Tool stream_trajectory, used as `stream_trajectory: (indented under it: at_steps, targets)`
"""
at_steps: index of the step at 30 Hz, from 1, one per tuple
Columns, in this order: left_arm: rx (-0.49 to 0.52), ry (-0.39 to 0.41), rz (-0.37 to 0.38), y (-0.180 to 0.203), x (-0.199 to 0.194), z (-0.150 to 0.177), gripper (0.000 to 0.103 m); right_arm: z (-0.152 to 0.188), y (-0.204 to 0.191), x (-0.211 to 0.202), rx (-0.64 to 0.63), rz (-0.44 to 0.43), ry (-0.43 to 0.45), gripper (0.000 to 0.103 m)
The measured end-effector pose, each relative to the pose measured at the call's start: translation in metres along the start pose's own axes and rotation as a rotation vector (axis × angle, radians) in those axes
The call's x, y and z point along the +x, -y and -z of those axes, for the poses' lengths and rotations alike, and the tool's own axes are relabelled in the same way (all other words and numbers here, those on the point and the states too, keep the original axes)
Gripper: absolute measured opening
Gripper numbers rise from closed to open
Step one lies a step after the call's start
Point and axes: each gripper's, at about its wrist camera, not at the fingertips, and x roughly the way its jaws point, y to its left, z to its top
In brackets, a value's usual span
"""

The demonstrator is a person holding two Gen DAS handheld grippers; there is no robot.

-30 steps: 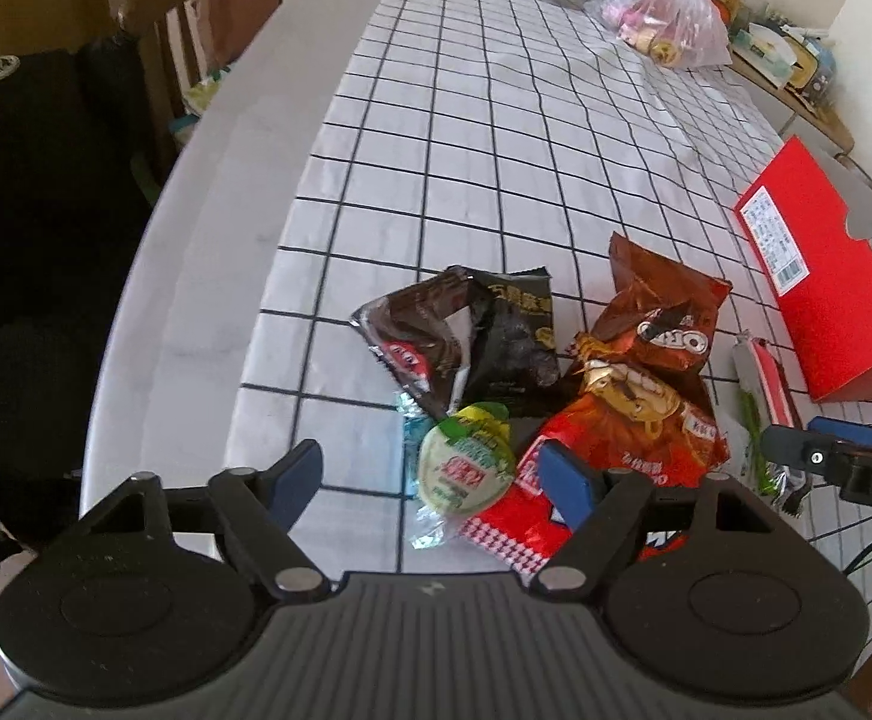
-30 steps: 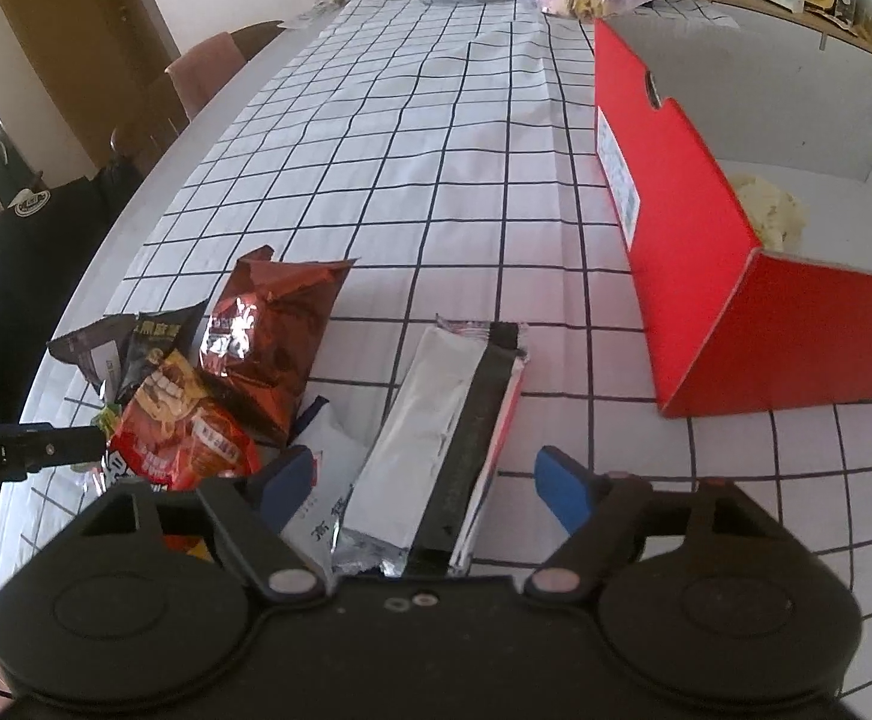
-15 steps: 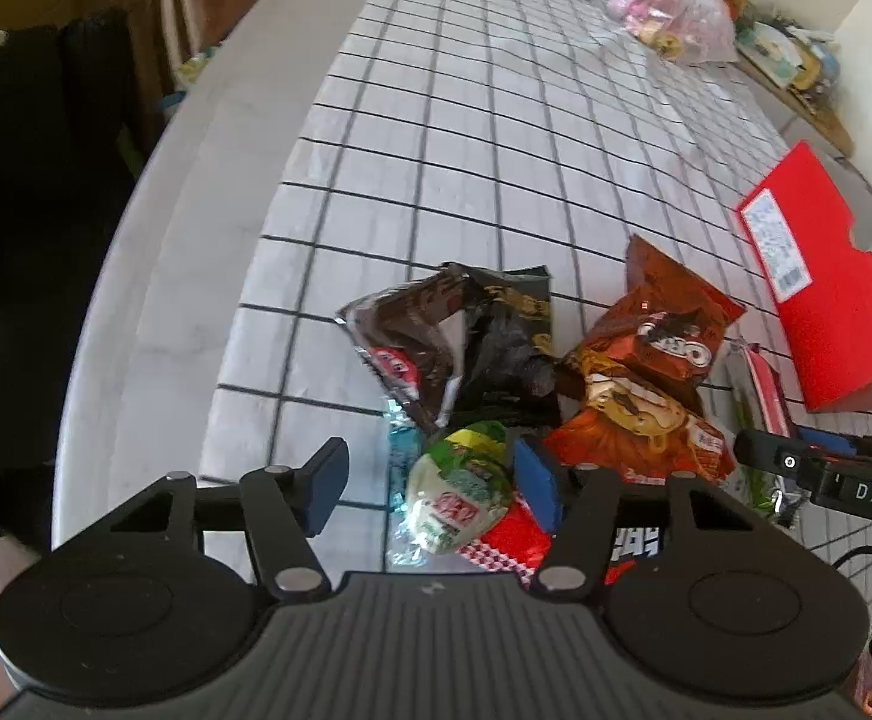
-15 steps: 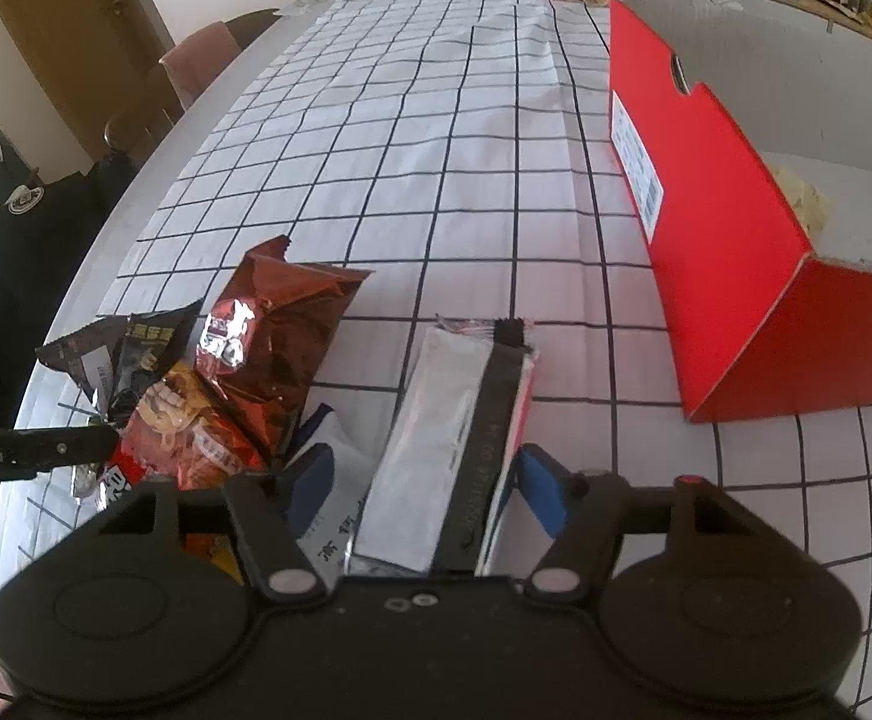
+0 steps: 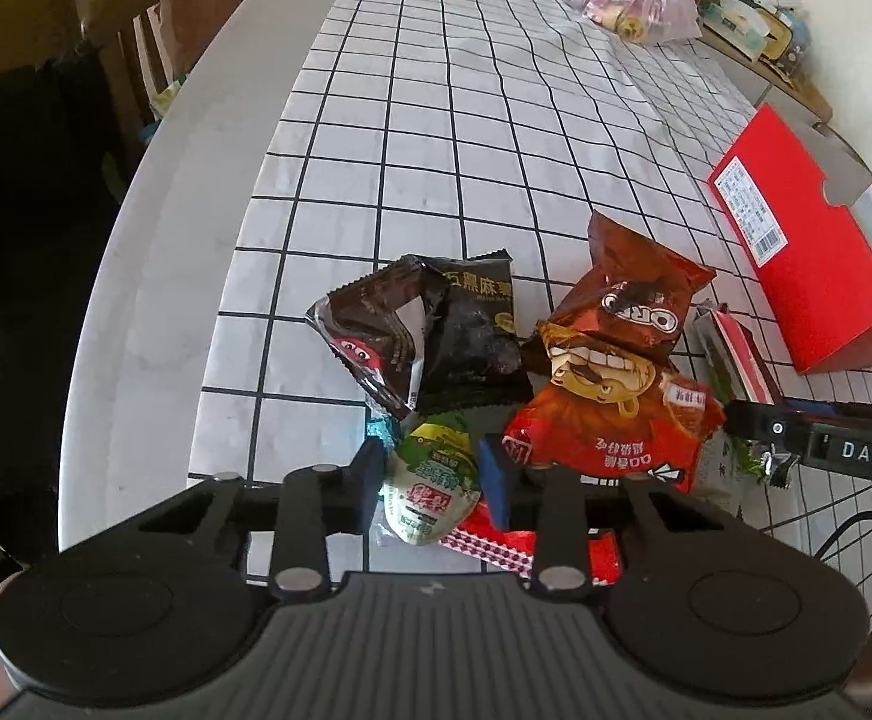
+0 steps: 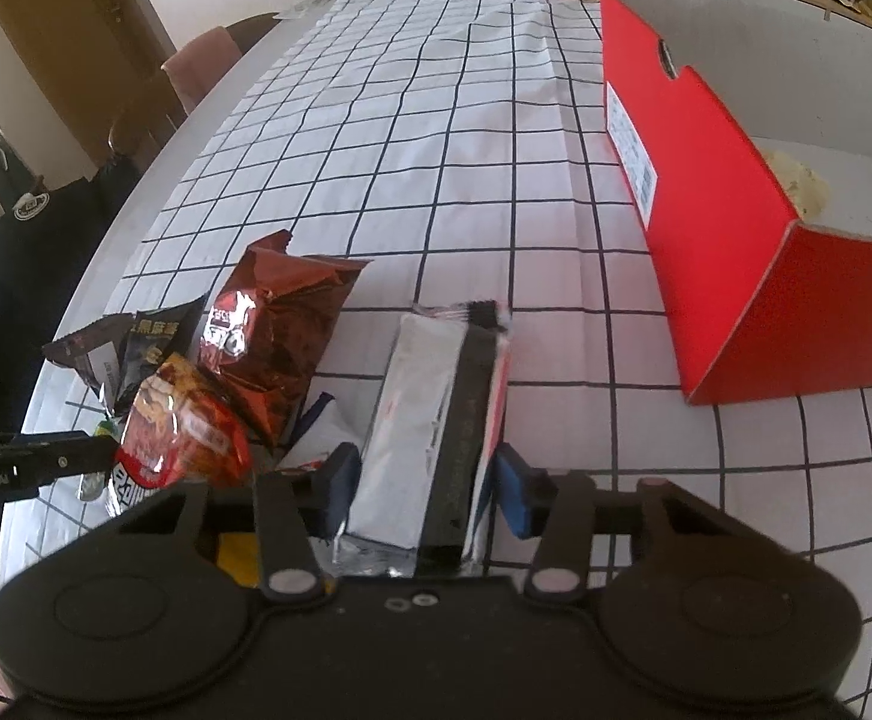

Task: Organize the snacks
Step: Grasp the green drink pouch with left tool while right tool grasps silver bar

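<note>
My left gripper [image 5: 430, 474] is closing around a small green and white packet [image 5: 433, 480] at the near edge of the snack pile; both pads touch its sides. My right gripper [image 6: 424, 486] is closing on a long silver and black packet [image 6: 430, 396] that lies between its jaws, pads against both edges. Between the two grippers lie a brown Oreo bag [image 5: 634, 312], a red-orange bag [image 5: 610, 414] and two black packets [image 5: 436, 342]. An open red box [image 6: 706, 252] stands to the right, with something pale inside.
The checked tablecloth [image 5: 436, 120] stretches far ahead. Plastic bags [image 5: 634, 6] sit at its far end. The table's rounded edge [image 5: 154, 228] runs along the left, with wooden chairs [image 5: 136, 42] and a dark bag beyond. A white packet [image 6: 322, 432] lies beside the silver one.
Both grippers' jaws have drawn in from wide open, the left onto the green and white packet, the right onto the silver and black packet. Neither hand has shifted much.
</note>
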Motion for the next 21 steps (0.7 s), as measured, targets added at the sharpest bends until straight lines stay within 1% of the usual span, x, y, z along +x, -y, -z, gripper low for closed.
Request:
stream_trajectory:
  at_steps: [6,10,12,15,18,21]
  targets:
    - [-0.005,0.008,-0.004,-0.001,-0.003,0.003,0.029,0.005,0.001,-0.009,0.001,-0.002,0.024,0.042]
    - [-0.024,0.022,0.002,-0.004,-0.013,0.005,0.027,0.008,0.001,-0.018,0.006,-0.007,0.036,0.042]
    - [-0.031,0.027,0.008,-0.005,-0.018,0.006,0.025,0.008,0.001,-0.023,0.011,-0.011,0.044,0.042]
    - [-0.036,0.029,0.009,-0.005,-0.023,0.009,0.011,0.01,0.002,-0.031,0.017,-0.019,0.051,0.042]
    - [-0.037,0.019,-0.004,-0.006,-0.02,0.013,0.01,0.013,0.002,-0.037,0.019,-0.027,0.054,0.042]
    - [-0.051,0.008,0.001,-0.01,-0.02,0.016,0.01,0.015,0.003,-0.041,0.022,-0.033,0.053,0.042]
